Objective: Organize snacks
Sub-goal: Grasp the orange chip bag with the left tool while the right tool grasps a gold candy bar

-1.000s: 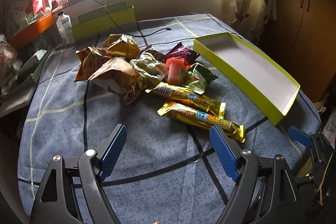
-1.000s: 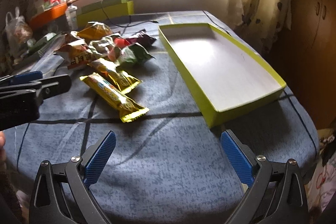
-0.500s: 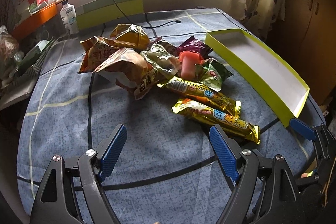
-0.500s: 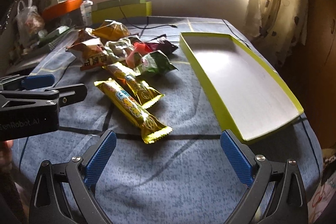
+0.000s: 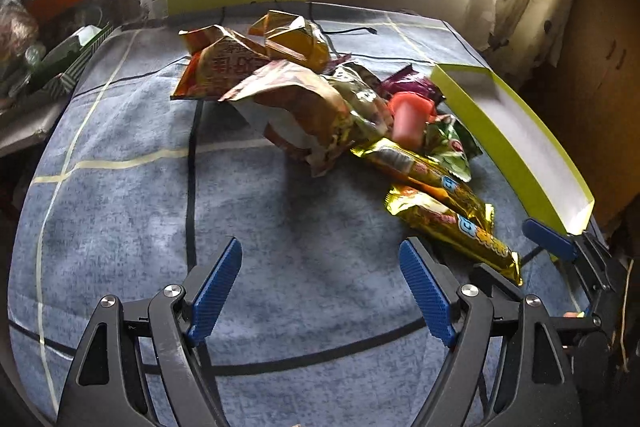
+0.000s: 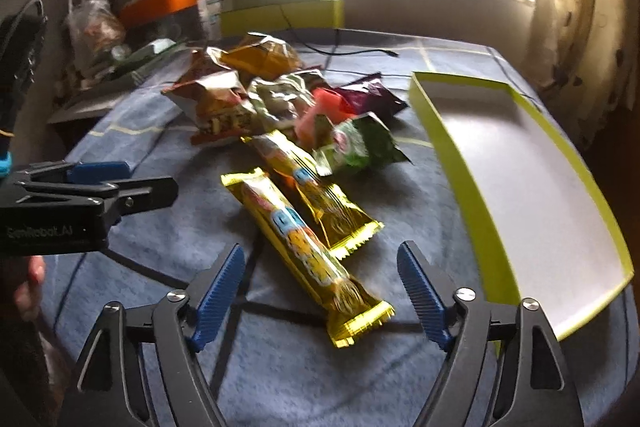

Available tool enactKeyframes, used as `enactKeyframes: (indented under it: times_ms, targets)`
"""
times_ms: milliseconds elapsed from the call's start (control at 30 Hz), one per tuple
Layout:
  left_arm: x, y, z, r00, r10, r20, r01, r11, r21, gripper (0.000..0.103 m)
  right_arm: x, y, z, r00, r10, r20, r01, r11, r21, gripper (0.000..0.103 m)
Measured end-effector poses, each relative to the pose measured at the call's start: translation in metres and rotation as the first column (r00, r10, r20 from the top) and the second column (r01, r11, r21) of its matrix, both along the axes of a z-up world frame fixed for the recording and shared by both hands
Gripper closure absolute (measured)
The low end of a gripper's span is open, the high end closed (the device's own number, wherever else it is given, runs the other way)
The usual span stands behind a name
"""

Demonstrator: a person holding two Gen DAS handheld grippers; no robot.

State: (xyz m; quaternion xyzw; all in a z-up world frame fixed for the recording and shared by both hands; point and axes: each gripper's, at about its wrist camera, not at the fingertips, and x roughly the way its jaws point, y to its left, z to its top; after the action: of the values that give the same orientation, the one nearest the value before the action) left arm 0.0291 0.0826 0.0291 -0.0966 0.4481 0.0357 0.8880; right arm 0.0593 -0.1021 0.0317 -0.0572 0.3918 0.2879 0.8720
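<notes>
Both grippers have closed in on the snack pile over the last second. Right gripper (image 6: 320, 291) now straddles the near gold bar (image 6: 304, 247), fingers wide, nothing held. Left gripper (image 5: 320, 291) wide too, left of that bar. Yellow tray (image 6: 520, 187) right of the bar, empty. Pick looks imminent.

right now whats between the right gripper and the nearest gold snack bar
Nothing but bare blue cloth. In the right wrist view the open right gripper already has the near end of the gold snack bar lying between its fingers, untouched.
</notes>
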Motion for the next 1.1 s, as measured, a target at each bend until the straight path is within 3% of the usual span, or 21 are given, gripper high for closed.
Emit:
enactKeyframes:
  times_ms: [33, 133, 233, 400, 700, 800, 900, 1100]
  targets:
    - [0.000, 0.003, 0.000, 1.000, 0.005, -0.003, -0.005, 1.000, -0.007, 0.022, 0.002, 0.001, 0.000, 1.000, 0.006, -0.015, -0.006, 1.000, 0.006, 0.049]
    - [0.003, 0.011, -0.001, 1.000, 0.026, -0.012, -0.027, 0.999, -0.018, 0.022, 0.003, 0.003, -0.001, 0.998, 0.037, -0.045, -0.036, 0.999, 0.021, 0.061]
    - [0.006, 0.018, 0.001, 0.999, 0.037, -0.005, -0.037, 0.999, -0.030, 0.022, 0.001, 0.007, -0.001, 0.995, 0.079, -0.069, -0.077, 0.997, 0.030, 0.067]
    - [0.020, 0.033, 0.002, 0.999, 0.051, -0.001, -0.050, 0.993, -0.106, 0.022, 0.003, 0.010, -0.001, 0.989, 0.108, -0.097, -0.105, 0.994, 0.043, 0.067]
    - [0.050, 0.048, 0.003, 0.997, 0.072, 0.013, -0.069, 0.983, -0.170, 0.022, 0.008, 0.020, -0.011, 0.986, 0.111, -0.120, -0.109, 0.994, 0.027, 0.068]
    - [0.061, 0.052, 0.002, 0.997, 0.080, 0.007, -0.077, 0.976, -0.206, 0.022, 0.006, 0.021, -0.011, 0.985, 0.122, -0.119, -0.120, 0.993, 0.021, 0.078]
    - [0.073, 0.058, -0.003, 0.995, 0.099, -0.014, -0.099, 0.961, -0.257, 0.022, 0.005, 0.022, -0.011, 0.985, 0.126, -0.121, -0.124, 0.992, 0.025, 0.079]
    - [0.087, 0.061, -0.010, 0.993, 0.117, -0.029, -0.120, 0.949, -0.291, 0.022, 0.003, 0.021, -0.008, 0.981, 0.147, -0.126, -0.142, 0.989, 0.046, 0.082]
